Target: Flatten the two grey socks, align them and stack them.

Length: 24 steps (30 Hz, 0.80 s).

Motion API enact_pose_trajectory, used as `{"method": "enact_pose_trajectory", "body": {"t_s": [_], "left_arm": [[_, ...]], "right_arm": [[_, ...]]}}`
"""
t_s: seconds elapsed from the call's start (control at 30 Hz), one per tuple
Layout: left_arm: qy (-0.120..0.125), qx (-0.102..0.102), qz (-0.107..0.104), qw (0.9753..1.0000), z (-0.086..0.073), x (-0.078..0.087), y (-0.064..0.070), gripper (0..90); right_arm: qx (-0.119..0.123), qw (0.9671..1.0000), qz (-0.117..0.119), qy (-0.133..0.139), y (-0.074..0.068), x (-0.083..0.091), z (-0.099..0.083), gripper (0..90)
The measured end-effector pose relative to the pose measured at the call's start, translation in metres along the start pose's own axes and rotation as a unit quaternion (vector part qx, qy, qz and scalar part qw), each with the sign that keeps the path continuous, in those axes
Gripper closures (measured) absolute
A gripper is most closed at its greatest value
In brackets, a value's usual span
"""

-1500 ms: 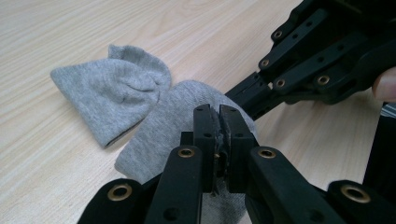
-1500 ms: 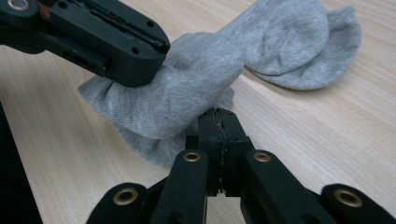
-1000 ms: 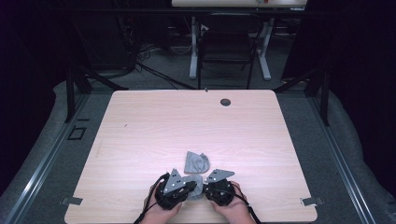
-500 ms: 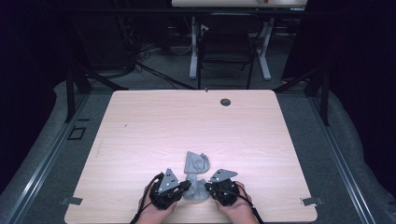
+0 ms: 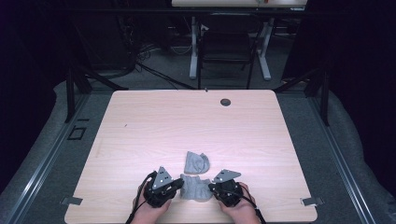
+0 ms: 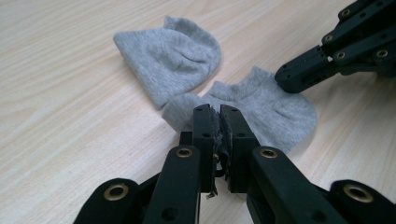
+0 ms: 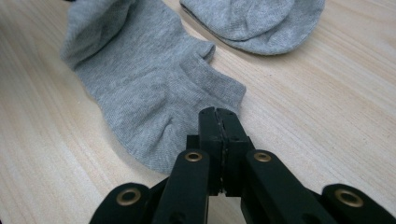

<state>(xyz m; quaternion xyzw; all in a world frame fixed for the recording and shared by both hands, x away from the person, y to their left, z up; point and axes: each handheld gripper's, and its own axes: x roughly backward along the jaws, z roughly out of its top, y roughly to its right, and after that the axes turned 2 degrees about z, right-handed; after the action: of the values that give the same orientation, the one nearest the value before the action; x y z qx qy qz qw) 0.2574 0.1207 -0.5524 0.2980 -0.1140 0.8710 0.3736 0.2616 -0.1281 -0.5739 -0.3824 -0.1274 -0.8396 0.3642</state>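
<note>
Near sock (image 5: 196, 187) pinched at both ends by left gripper (image 5: 173, 187), right gripper (image 5: 215, 188); pull evenly, clear of far sock (image 5: 196, 162).

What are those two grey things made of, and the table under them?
Near sock: a soft knit, likely cotton blend, matte; fine ribbed stitches and limp folds show. Far sock: the same grey knit by its look, lying creased. Table: a pale wood-grain top, smooth with a faint sheen; whether solid wood or laminate cannot be told. Left tool and right tool: black, hard, probably plastic, with brass-coloured rivets.
</note>
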Motion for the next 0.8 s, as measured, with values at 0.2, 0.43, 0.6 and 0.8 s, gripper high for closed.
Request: {"method": "enact_pose_trajectory", "body": {"t_s": [0.2, 0.43, 0.6, 0.8], "left_arm": [[0.020, -0.001, -0.001, 0.9998, 0.007, 0.009, 0.001, 85.0], [-0.005, -0.005, 0.008, 0.9999, 0.001, -0.001, -0.003, 85.5], [-0.028, 0.004, 0.015, 0.9995, -0.008, -0.009, -0.010, 86.1], [-0.047, -0.005, 0.021, 0.9987, -0.014, -0.015, -0.008, 86.1]], "right_arm": [[-0.001, 1.0000, -0.004, -0.001, -0.001, 0.000, 0.000, 89.8], [-0.003, 1.0000, -0.002, 0.000, -0.001, 0.000, 0.000, 89.8], [-0.002, 1.0000, -0.007, -0.005, 0.000, 0.002, 0.000, 89.8], [0.009, 0.9998, -0.014, -0.009, 0.000, 0.004, -0.002, 89.9]]}}
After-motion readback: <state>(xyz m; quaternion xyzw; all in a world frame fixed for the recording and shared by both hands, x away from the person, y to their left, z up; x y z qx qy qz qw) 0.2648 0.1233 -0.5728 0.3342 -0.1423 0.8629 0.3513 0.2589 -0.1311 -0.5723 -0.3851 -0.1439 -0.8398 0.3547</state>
